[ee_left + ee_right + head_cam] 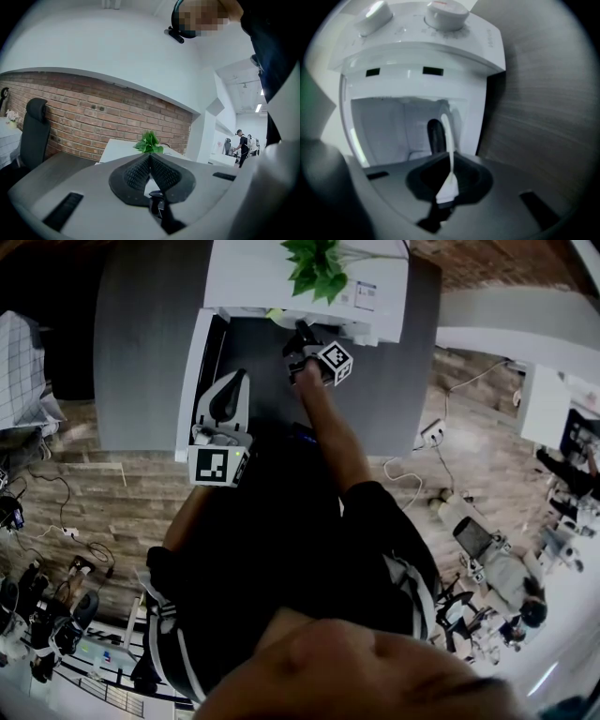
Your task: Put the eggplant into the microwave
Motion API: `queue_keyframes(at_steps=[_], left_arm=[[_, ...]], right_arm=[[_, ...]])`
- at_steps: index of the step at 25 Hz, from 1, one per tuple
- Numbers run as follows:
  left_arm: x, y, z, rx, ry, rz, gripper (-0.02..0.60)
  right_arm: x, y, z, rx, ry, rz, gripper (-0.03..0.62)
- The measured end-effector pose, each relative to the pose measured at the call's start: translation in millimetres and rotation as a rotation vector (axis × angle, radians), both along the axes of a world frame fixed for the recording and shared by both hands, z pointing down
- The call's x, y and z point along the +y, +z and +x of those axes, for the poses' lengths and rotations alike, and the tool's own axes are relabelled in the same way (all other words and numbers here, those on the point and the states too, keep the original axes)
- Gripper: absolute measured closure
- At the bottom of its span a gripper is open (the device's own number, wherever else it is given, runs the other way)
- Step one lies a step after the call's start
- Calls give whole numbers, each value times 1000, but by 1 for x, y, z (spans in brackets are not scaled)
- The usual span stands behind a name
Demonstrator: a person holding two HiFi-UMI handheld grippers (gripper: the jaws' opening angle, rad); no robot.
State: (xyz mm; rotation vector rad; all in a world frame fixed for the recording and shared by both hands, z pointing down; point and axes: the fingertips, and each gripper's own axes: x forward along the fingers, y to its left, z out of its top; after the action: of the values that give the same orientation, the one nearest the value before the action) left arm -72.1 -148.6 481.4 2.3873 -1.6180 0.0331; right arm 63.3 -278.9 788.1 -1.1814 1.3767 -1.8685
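Note:
The white microwave stands at the back of the grey table with its door swung open to the left. My right gripper reaches into the opening. In the right gripper view its jaws are shut and point into the white cavity. A dark, elongated thing, seemingly the eggplant, sits inside just beyond the fingertips; whether they touch it is unclear. My left gripper hovers over the open door, shut with nothing between its pads.
A green plant rests on top of the microwave, also in the left gripper view. Two knobs sit on the control panel above the cavity. A brick wall and a black chair lie behind the table.

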Motion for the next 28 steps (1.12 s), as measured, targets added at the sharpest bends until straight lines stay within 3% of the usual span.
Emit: queue_keyframes(at_steps=[24, 26, 28], left_arm=[[-1, 6, 1, 9, 1, -14, 546], [-1, 5, 2, 4, 7, -7, 546], [-1, 5, 2, -1, 11, -4, 546]], right_arm=[[-13, 2, -2, 32, -41, 20, 551], [-14, 1, -3, 23, -47, 30, 477], [-14, 1, -5, 16, -58, 36, 450]])
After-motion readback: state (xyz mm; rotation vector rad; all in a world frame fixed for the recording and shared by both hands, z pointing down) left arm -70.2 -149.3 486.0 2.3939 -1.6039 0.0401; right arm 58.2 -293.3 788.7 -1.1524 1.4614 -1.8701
